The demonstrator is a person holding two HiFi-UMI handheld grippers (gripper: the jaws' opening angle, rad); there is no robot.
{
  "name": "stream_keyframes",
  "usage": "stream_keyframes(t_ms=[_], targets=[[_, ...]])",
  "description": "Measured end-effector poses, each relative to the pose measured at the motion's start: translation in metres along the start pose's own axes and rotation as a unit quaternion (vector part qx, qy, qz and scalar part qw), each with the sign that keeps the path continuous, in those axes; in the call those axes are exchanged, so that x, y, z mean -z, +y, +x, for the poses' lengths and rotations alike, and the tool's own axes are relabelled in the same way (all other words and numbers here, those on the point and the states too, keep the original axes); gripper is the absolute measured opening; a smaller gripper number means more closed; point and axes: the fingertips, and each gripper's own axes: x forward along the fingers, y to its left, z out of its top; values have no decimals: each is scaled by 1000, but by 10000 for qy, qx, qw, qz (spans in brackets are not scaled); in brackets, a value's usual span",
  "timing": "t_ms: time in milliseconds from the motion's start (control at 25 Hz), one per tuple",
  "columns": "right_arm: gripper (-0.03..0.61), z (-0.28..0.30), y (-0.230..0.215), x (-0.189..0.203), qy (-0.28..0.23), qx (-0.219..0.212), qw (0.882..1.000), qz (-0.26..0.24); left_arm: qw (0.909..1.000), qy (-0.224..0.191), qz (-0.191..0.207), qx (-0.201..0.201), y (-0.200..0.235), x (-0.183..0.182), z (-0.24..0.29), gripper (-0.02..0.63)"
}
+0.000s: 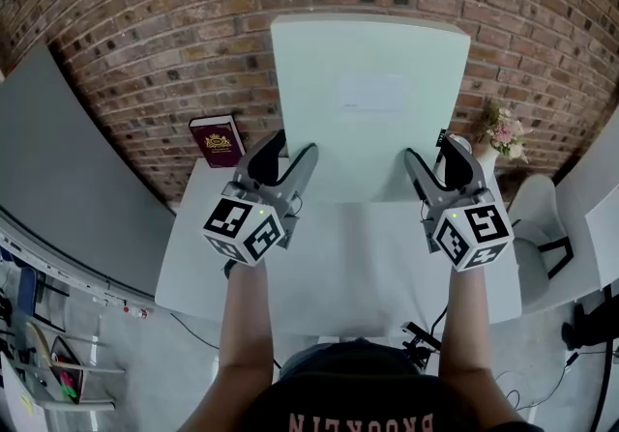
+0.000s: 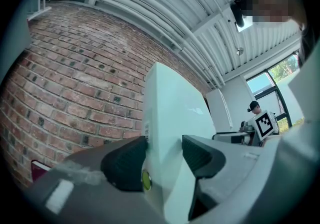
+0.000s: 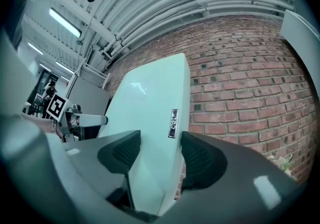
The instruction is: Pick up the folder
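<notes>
The folder (image 1: pixel 368 101), a pale green board, stands upright between the two grippers over the white table (image 1: pixel 329 275). Its bottom edge is hidden behind the grippers, so it cannot be told whether it clears the tabletop. The left gripper (image 1: pixel 292 148) is clamped on the folder's left edge and the right gripper (image 1: pixel 430 150) on its right edge, with a dark pad pressed to each face. A faint rectangular label sits on the folder's front, its print too pale to read. In the right gripper view a small metal plate (image 3: pixel 173 123) on the folder's edge bears letters that cannot be made out. A tiny sticker on the left edge is equally illegible. Just left of the folder a dark red book (image 1: pixel 217 141) with a gold emblem stands apart from it. Just right of it a vase of flowers (image 1: pixel 498 135) shows, partly hidden by the right gripper. The brick wall (image 1: pixel 145 34) rises behind the folder. Right of the folder, past the table's edge, a white chair (image 1: pixel 537 217) is partly cut off.
</notes>
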Motion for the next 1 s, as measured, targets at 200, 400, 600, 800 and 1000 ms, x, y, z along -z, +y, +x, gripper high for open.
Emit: stream_keyframes(t_ms=[200,400,600,800,1000], targets=[[259,0,2,-2,-7,23,10000,-56,10000,-17,7,-7,1,-1,-1,238],[258,0,3,-4,-24,37,10000,-70,10000,-55,5,-2,1,-3,-1,238],[258,-3,1,-5,-35,67,9999,-78,10000,-78,19,27,-2,-5,1,238],[258,-7,-2,-8,-42,99,9999,-112,9999,-83,24,52,-6,-6,4,238],[258,-8,-3,-10,-67,109,9999,-113,9999,-107,47,63,-8,-10,4,238]])
